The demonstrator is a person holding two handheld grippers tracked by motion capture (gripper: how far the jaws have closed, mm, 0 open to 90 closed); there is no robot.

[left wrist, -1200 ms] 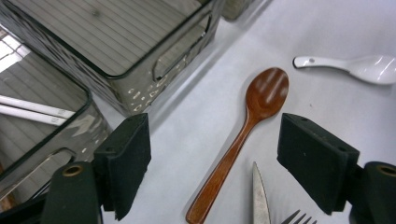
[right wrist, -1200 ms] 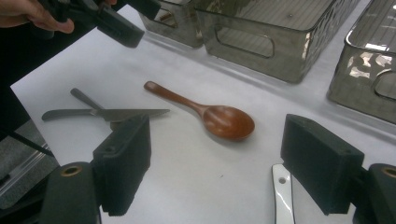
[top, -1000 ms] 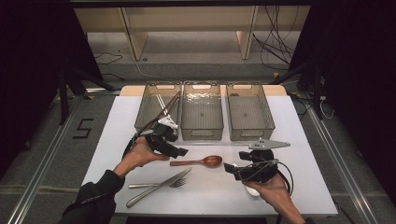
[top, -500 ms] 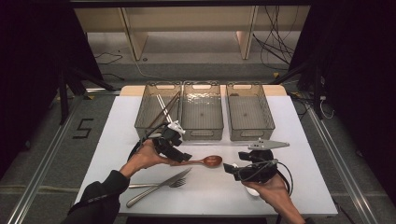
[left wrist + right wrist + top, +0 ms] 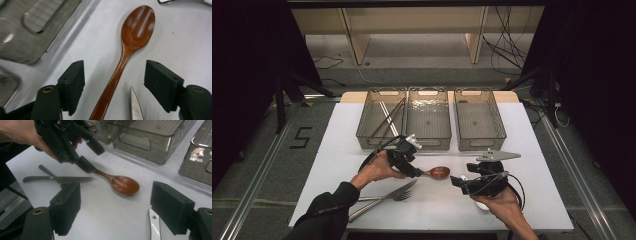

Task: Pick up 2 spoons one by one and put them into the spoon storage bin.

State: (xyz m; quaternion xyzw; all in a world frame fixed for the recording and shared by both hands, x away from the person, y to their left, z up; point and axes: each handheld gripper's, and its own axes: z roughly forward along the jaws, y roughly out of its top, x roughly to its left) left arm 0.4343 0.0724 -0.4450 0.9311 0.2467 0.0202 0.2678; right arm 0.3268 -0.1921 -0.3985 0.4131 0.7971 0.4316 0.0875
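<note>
While the grasp is not yet made: sorting seems barely begun.
Wooden spoon (image 5: 125, 60): glossy brown, flat on white table (image 5: 537, 200), frame centre.
Left claw (image 5: 113, 82): jaws just narrowing, straddling handle, untouched.
Right claw (image 5: 113, 206): released, empty.
Left: knife (image 5: 382, 199), fork (image 5: 401, 196) unsorted; chopsticks (image 5: 388, 119) binned.

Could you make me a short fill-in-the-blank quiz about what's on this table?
1. The left gripper has its jaws on either side of the handle of a wooden ____.
2. Behind the cutlery stand ____ clear bins.
3. The chopsticks lie in the ____ bin.
4. The knife lies beside a ____.

Missing words: spoon; three; left; fork
</note>
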